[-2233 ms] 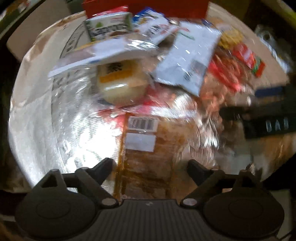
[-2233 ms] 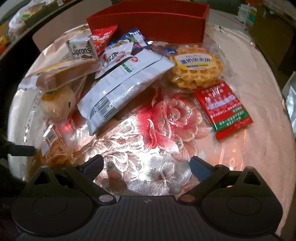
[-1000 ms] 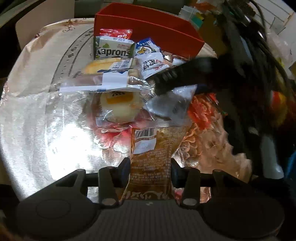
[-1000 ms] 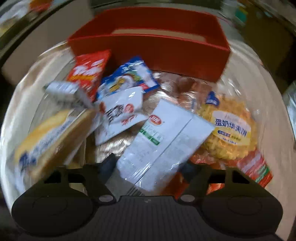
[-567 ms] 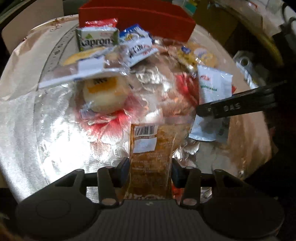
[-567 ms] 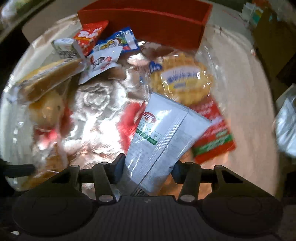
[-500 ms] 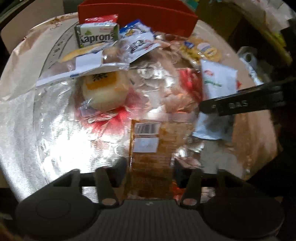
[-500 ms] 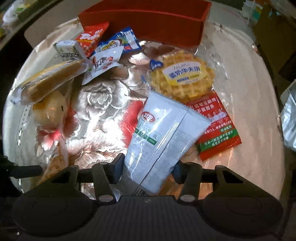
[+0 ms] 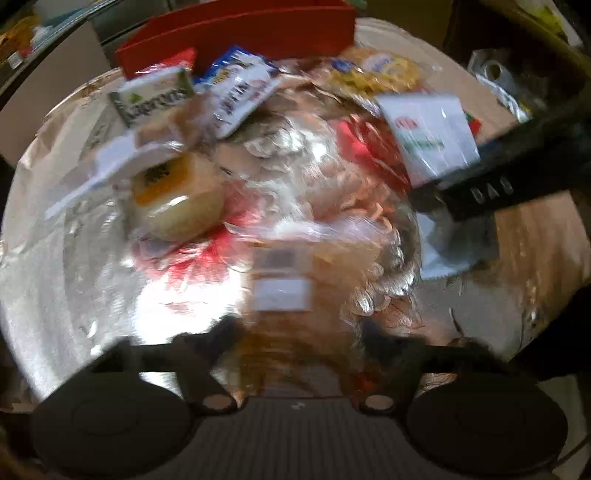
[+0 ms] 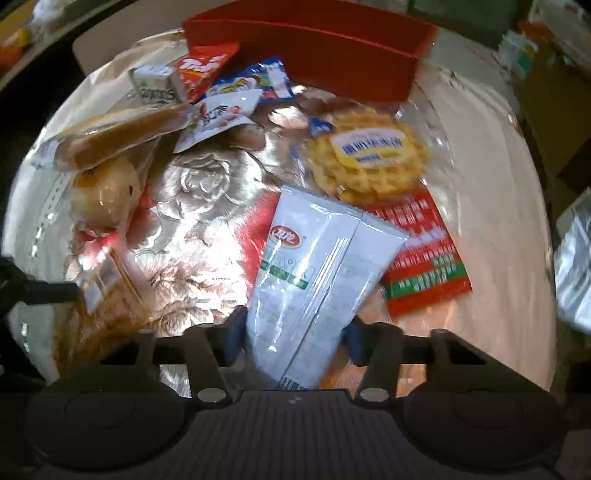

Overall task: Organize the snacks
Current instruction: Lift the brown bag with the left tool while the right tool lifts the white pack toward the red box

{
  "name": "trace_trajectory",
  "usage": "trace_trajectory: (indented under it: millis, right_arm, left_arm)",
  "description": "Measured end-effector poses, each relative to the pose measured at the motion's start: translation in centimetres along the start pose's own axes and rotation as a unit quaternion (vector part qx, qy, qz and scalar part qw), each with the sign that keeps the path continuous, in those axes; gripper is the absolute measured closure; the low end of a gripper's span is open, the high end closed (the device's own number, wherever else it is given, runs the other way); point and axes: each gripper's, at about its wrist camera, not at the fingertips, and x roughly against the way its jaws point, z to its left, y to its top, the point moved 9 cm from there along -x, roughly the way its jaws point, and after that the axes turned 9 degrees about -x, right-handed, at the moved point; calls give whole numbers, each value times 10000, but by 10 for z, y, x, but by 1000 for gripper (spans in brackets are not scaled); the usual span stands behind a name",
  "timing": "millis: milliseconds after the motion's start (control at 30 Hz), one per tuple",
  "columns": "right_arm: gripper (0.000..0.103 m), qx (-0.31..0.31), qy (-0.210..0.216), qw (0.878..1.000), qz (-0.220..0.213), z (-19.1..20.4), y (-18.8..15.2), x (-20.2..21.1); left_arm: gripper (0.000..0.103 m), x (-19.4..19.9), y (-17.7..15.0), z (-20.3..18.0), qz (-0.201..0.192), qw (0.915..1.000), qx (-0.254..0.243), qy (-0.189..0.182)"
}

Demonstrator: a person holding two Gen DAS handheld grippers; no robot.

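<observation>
Lifted clear of the snack heap since a second ago, the white foil pouch (image 10: 317,280) now sits pinched between the fingers of the right gripper (image 10: 295,332), whose jaws have just been closing on its lower end. Seen from the right wrist, the pouch is long, flat and glossy, with a back seam down its length and a red oval logo, and it overlaps a flat red sachet (image 10: 424,258) printed with white characters. Beyond it lies a round, gridded waffle (image 10: 369,158) in clear wrap with a yellow label, and farther back stands the red rectangular box (image 10: 332,48), matte and open-topped. At left are a long bread slice in clear film (image 10: 122,133), a pale round bun (image 10: 103,195), a small green-and-white carton (image 10: 155,86), a red crinkled bag (image 10: 203,68) and a blue packet (image 10: 251,81). All rest on a bench draped in shiny embossed floral cloth (image 10: 199,206).

From the left wrist, heavily blurred, the left gripper (image 9: 299,339) has a clear-wrapped brown pastry pack (image 9: 284,295) with white labels between its fingers; its jaws have just been closing, but the blur hides whether the pads press on the wrap. Across the silvery cloth (image 9: 92,258), the right gripper's dark finger (image 9: 491,192) clamps the white pouch (image 9: 432,140). The bun (image 9: 177,206), the carton (image 9: 155,96) and the red box (image 9: 240,33) lie behind.
</observation>
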Motion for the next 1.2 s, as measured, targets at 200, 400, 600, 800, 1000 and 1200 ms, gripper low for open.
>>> trace_trajectory:
  millis: [200, 400, 600, 800, 1000, 1200]
  right_arm:
    - [52, -85, 165, 9994, -277, 3, 6, 23]
    - [52, -478, 261, 9973, -487, -11, 7, 41]
    - [52, -558, 155, 9959, -689, -14, 10, 67]
    - [52, -602, 362, 9927, -978, -12, 27, 80]
    - [52, -686, 372, 9912, -1068, -19, 47, 77]
    - [52, -705, 400, 9898, -1173, -19, 69, 75]
  left_arm:
    - [63, 23, 9, 11, -72, 9995, 299, -58]
    - [63, 51, 37, 8, -642, 9960, 434, -447]
    - [63, 73, 64, 2, -988, 9929, 537, -378]
    - [63, 80, 97, 7, -1246, 9907, 492, -220]
    - [63, 65, 130, 34, -1408, 9865, 822, -130]
    - [63, 59, 156, 48, -1555, 9824, 1010, -209]
